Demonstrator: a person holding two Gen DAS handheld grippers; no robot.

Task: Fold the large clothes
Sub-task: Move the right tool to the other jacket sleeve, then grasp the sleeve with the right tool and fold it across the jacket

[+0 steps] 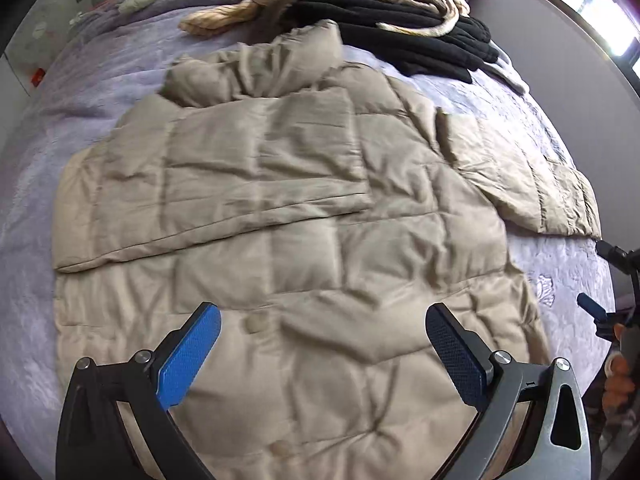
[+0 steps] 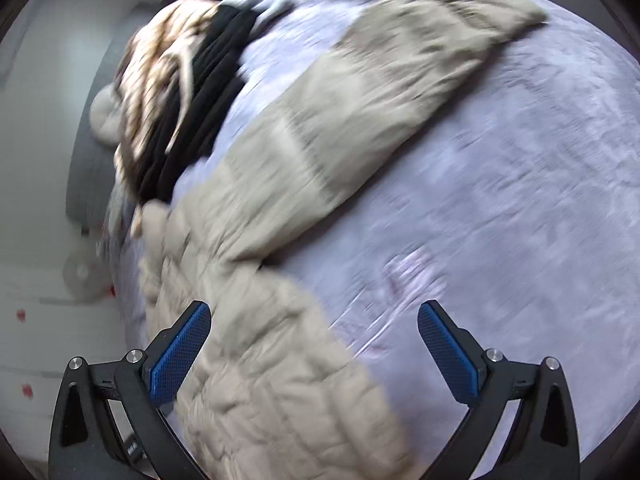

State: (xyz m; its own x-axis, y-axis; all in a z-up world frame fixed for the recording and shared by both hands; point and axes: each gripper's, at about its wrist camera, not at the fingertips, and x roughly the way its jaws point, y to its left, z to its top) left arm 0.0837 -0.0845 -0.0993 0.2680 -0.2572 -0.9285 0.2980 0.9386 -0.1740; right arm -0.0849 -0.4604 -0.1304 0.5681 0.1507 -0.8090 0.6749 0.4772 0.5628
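In the left wrist view, the beige quilted jacket (image 1: 280,208) fills the middle of the frame, spread flat on the lavender bedspread (image 1: 60,92) with its collar toward the top centre and its hem toward the bottom, so its long axis runs bottom to top, straight away from the tool. One sleeve is already folded across the chest as a band running from lower left to centre right; the other sleeve (image 1: 532,184) lies stretched out toward the right edge. The left gripper (image 1: 324,320) hangs above the lower body of the jacket with its blue pads spread wide and nothing between them. A pile of black and striped clothes (image 1: 384,12) sits at the top, beyond the collar, and a sliver of the right gripper (image 1: 600,312) shows at the right edge, near the cuff end of that sleeve. In the right wrist view, badly blurred, the outstretched sleeve (image 2: 380,92) slants from lower left to the upper right, its cuff farthest away, while the jacket body drops toward the bottom centre. The right gripper (image 2: 314,316) is likewise wide apart and empty, its left pad over the jacket edge, its right over bare bedspread (image 2: 520,200). By my reading the right hand is nearer the loose sleeve, so folding it inward likely falls to that side.
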